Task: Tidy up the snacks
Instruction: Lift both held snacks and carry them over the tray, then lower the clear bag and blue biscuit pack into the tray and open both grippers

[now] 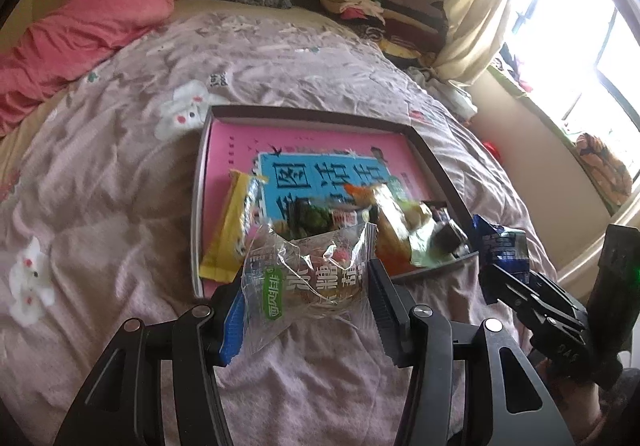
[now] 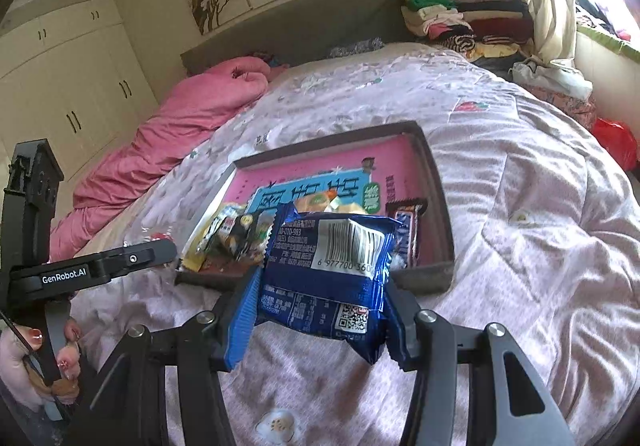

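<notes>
A shallow box (image 1: 436, 161) with a pink and blue printed bottom lies on the bed and holds several snack packets (image 1: 384, 221); it also shows in the right wrist view (image 2: 438, 181). My left gripper (image 1: 308, 286) is shut on a clear snack packet (image 1: 316, 278), held just in front of the box's near edge. My right gripper (image 2: 320, 310) is shut on a blue snack packet (image 2: 332, 270), held above the bedspread before the box. The right gripper (image 1: 504, 278) with its blue packet (image 1: 500, 246) shows at the right in the left wrist view.
A pink quilt (image 1: 76, 37) lies bunched at the bed's far left. Folded clothes (image 2: 464, 17) are stacked by the headboard at the right. A window with a curtain (image 1: 480, 5) is on the right. White wardrobes (image 2: 68, 77) stand on the left.
</notes>
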A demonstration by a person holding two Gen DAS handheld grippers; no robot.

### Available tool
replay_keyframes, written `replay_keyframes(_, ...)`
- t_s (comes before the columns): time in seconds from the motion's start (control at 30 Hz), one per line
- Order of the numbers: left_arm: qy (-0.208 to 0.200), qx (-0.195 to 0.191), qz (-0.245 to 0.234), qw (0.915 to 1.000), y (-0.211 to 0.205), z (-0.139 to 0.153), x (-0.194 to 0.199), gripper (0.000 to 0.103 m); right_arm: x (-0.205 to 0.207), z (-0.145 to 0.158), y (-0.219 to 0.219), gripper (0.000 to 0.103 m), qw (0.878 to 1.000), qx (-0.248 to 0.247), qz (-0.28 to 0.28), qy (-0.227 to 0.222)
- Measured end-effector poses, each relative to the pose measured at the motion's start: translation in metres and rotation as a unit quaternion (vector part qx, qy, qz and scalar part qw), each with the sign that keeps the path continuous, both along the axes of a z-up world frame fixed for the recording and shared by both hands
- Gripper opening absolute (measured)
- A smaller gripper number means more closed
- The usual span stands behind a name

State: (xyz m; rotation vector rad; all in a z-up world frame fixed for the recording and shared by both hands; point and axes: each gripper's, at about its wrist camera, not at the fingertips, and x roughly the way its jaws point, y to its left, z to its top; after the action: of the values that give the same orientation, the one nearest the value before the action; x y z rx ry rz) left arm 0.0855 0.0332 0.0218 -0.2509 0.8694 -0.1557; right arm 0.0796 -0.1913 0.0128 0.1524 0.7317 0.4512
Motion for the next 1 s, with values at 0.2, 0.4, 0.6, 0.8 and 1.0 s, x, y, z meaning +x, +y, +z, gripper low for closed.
replay_keyframes(0.2,-0.004,0.01,0.013,0.9999,0.006,0.002,0.009,0.056,0.01,0.005,0.003,0.054,1.0,0.005,0.004,-0.014)
replay_keyframes(0.4,-0.002,0.015,0.025,0.9996,0.012,-0.002,0.018,0.056,0.019,0.008,0.006,0.054,1.0,0.009,0.005,-0.025)
replay_keyframes(0.6,0.004,0.021,0.033,0.9992,0.015,-0.009,0.026,0.056,0.029,0.009,0.004,0.054,0.999,0.016,0.002,-0.029)
replay_keyframes(0.8,0.007,0.027,0.037,0.9989,0.015,-0.015,0.031,0.056,0.039,0.007,0.007,0.054,1.0,0.016,0.004,-0.027)
replay_keyframes(1.0,0.011,0.032,0.04,0.9986,0.017,-0.021,0.035,0.056,0.048,0.006,0.009,0.054,0.999,0.017,0.004,-0.03)
